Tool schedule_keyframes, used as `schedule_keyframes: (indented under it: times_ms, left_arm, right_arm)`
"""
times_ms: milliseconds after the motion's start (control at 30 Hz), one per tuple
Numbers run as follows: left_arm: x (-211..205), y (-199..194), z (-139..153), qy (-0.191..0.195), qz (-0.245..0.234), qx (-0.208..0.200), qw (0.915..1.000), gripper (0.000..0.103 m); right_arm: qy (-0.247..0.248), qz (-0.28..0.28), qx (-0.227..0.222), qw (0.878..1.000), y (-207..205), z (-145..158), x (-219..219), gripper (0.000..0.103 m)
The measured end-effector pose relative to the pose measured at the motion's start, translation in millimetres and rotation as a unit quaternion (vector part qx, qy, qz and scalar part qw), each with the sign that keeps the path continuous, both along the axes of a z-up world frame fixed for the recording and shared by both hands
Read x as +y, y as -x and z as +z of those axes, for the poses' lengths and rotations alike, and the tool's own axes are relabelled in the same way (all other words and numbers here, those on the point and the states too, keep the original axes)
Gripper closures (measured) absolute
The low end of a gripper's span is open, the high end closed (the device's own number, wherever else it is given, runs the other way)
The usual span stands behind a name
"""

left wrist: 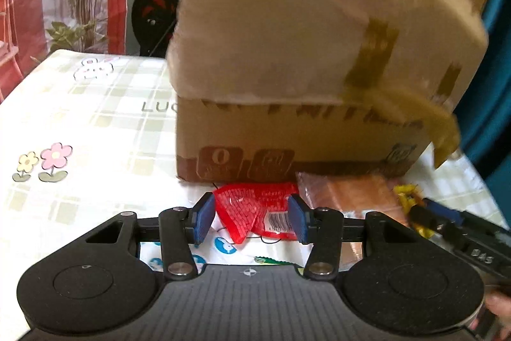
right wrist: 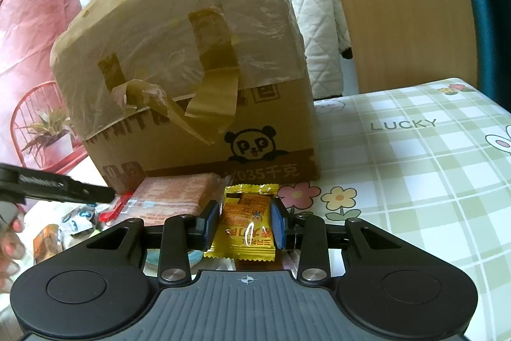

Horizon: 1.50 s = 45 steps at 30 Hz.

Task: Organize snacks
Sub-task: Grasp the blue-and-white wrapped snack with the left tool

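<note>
Spanning a red packet on the checked tablecloth, the left gripper stands spread — its blue pads flank the wrapper, contact uncertain. Behind it stands a cardboard box, its upper part blurred. Right of the red packet lies an orange packet. The right gripper is narrowly parted about a yellow packet — whether it pinches, I cannot tell.
</note>
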<state>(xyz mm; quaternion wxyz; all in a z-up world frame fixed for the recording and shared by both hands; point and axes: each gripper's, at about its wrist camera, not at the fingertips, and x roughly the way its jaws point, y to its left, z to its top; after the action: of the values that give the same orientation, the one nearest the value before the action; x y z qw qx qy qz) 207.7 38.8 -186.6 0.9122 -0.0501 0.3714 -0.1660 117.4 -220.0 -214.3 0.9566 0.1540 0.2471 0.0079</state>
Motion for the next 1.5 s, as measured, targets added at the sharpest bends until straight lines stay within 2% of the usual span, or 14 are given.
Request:
schedule_keyframes:
  times_ms: [100, 300, 400, 533, 767, 1200, 1367, 1500]
  left_arm:
    - [20, 2, 6, 0.008, -0.007, -0.007, 0.9999, 0.051]
    - [45, -6, -6, 0.008, 0.011, 0.022, 0.9997, 0.05]
    - [52, -7, -12, 0.027, 0.04, 0.055, 0.9973, 0.05]
    - [51, -2, -11, 0.045, 0.081, 0.077, 0.9928, 0.04]
    - [45, -7, -12, 0.059, 0.135, 0.108, 0.9832, 0.036]
    - [46, 0, -7, 0.06, 0.133, 0.101, 0.9841, 0.036]
    - [50, 19, 8, 0.094, 0.133, 0.114, 0.98, 0.036]
    - [49, 25, 9, 0.124, 0.128, 0.127, 0.9757, 0.036]
  right_arm:
    - [-0.003, 0.0, 0.0, 1.0, 0, 0, 0, 0.071]
    - [-0.007, 0.0, 0.0, 1.0, 0, 0, 0, 0.071]
    - [-0.007, -0.001, 0.0, 1.0, 1, 0, 0, 0.071]
    - [-0.005, 0.001, 0.001, 1.0, 1, 0, 1, 0.071]
    - [-0.009, 0.006, 0.004, 1.0, 1, 0, 2, 0.071]
    - [-0.016, 0.006, 0.002, 1.0, 1, 0, 1, 0.071]
    - [-0.017, 0.006, 0.002, 1.0, 1, 0, 3, 0.071]
    - [-0.017, 0.007, 0.003, 1.0, 1, 1, 3, 0.071]
